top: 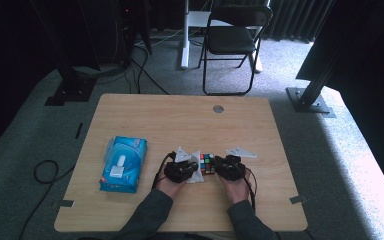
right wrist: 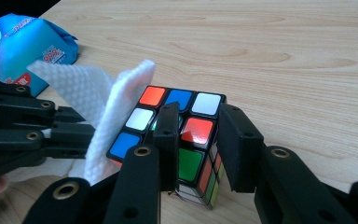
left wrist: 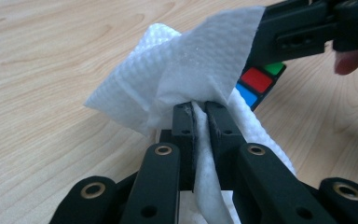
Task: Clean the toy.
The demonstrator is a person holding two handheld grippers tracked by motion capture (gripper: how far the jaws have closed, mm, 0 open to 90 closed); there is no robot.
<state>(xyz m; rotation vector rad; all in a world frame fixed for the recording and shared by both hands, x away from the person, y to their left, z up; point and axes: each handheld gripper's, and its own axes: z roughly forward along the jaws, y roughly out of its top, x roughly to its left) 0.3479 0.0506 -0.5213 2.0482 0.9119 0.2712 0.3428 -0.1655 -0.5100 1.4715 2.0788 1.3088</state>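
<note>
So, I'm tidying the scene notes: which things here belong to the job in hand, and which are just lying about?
In use:
- left gripper, shut on the white wipe
- right gripper, jaws around a corner of the puzzle cube

Lying about:
- blue wipes pack on the table
- folding chair beyond it

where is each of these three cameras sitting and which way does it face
High view: above the person's side, looking forward and down on the table; forearms, both hands, the left gripper and the right gripper show.
Left gripper view: rides the left gripper, looking along its jaws shut on a white wipe.
Right gripper view: rides the right gripper, looking along jaws set around the puzzle cube; the blue wipes pack lies beyond.
All three share the cube and wipe.
</note>
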